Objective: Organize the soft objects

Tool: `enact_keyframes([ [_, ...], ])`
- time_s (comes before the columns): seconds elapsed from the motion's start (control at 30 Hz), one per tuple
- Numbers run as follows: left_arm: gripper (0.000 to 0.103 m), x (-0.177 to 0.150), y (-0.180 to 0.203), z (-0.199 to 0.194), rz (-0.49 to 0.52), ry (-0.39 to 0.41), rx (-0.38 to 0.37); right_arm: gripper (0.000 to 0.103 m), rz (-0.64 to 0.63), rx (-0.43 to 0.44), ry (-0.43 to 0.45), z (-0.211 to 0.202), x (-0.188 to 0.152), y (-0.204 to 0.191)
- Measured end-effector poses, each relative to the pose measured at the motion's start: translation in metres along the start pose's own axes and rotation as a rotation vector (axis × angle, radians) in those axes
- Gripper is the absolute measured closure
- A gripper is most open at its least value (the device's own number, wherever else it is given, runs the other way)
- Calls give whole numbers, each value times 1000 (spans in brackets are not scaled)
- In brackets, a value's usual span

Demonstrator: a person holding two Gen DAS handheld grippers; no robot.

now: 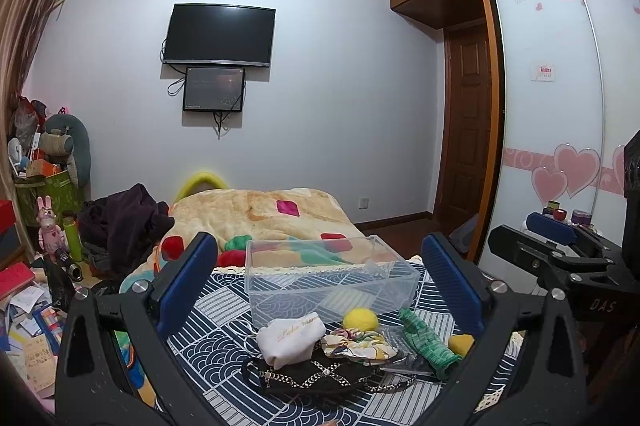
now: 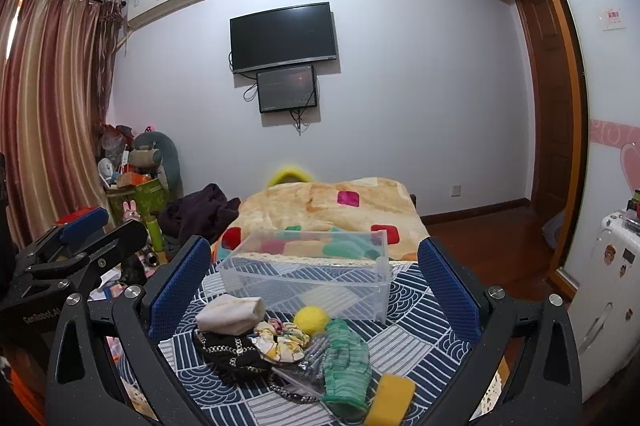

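A clear plastic box stands empty on a blue-and-white patterned cloth. In front of it lie a white folded sock, a yellow felt ball, a floral scrunchie, a black chain-trimmed pouch, a green knit glove and a yellow sponge. My left gripper is open and empty above the pile. My right gripper is open and empty too.
Beyond the cloth is a bed with a beige patterned blanket. Dark clothes and clutter lie at the left. A wardrobe with sliding doors and a white suitcase stand at the right.
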State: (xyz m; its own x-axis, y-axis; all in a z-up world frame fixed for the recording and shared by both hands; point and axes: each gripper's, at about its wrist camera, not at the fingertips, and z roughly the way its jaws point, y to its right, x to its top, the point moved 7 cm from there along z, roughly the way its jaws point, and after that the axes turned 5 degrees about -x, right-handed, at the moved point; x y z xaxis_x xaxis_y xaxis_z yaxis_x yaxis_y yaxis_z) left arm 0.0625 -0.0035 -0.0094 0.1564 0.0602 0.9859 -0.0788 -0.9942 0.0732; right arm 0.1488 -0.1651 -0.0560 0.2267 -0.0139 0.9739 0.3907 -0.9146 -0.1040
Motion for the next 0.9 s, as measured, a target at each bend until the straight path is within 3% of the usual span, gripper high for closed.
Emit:
enact_keyframes([
  [0.9, 0, 2, 2, -2, 11, 14, 2, 0, 4, 3, 2, -1, 1, -2],
])
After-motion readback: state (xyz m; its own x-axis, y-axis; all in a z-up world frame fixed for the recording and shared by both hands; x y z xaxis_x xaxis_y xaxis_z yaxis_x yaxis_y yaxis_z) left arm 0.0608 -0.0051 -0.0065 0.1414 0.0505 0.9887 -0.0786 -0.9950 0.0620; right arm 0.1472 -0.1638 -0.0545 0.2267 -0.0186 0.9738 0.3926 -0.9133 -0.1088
